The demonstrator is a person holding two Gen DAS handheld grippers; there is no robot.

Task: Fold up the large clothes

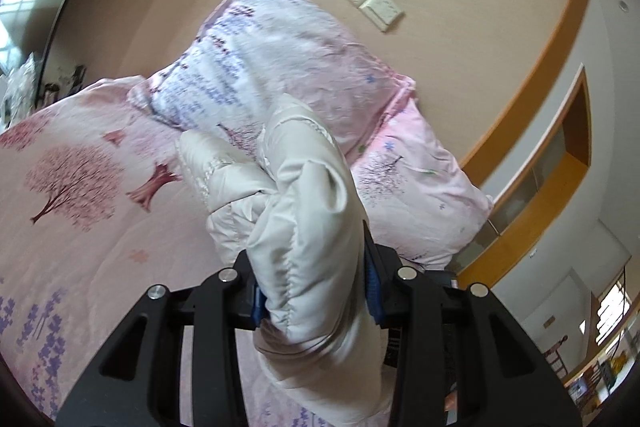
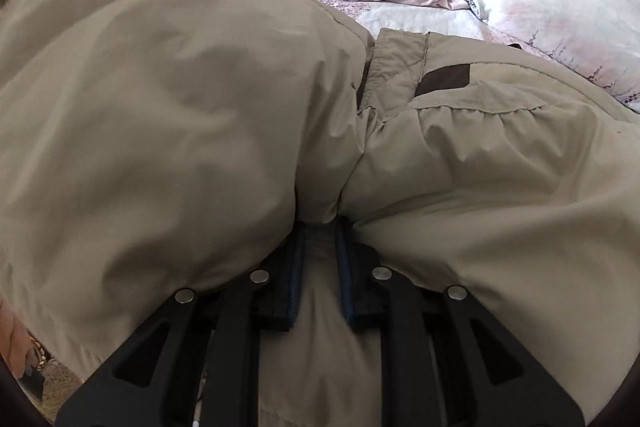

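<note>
A: What fills the scene?

B: A bed (image 1: 80, 247) with pink tree-print bedding, and two matching pillows (image 1: 280, 59) leaning on a beige wall. A large beige padded jacket (image 2: 160, 107) lies heaped on the bed and fills nearly all of the right wrist view.

A: How do the grippers sit?

B: The left gripper (image 1: 316, 291) points almost level towards the pillows, raised above the bedding. The right gripper (image 2: 318, 267) angles steeply down into the jacket's bulk.

A: What do they hold?

B: The left gripper's jaws stand partly apart, clamped on a thick quilted fold of the jacket that juts forward past them. The right gripper's jaws are nearly together, pinching a thin gathered fold.

A: Any writing?

B: None readable. A plain dark brown patch (image 2: 444, 79) sits on the jacket ahead of the right gripper.
</note>
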